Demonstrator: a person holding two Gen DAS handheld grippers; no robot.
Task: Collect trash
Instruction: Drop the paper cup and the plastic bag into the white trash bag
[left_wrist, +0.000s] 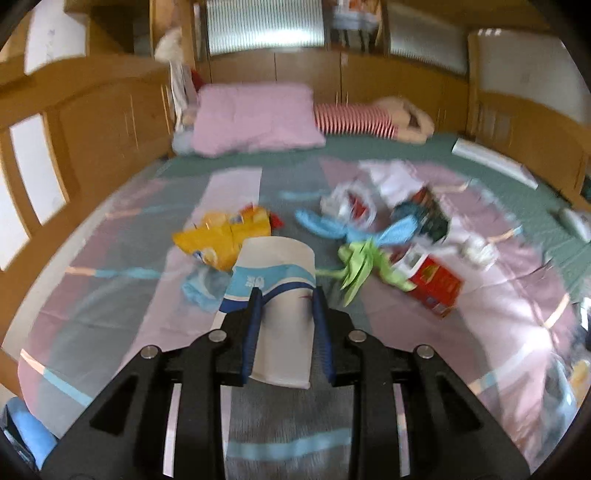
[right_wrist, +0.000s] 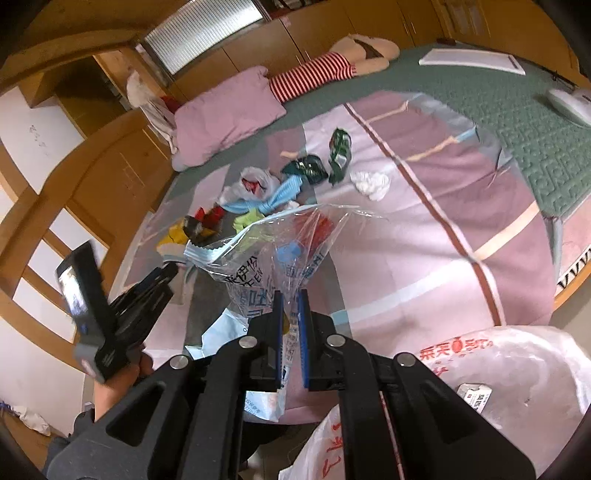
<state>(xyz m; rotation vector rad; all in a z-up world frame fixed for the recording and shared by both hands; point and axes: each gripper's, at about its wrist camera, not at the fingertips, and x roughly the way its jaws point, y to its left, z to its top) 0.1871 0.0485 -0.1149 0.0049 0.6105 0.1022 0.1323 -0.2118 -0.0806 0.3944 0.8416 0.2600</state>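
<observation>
Bed under a pink-and-grey patchwork cover fills my view, pink pillow at its head. Trash lies mid-bed: yellow snack bag, red carton, green wrapper, blue scraps, a white tissue wad apart to the right. White plastic sack sits low right, near me. My left hand-held gripper is clamped narrow on a white paper cup with blue bands, lifted clear of the cover. My right hand-held gripper is pinched tight on a clear printed plastic bag
</observation>
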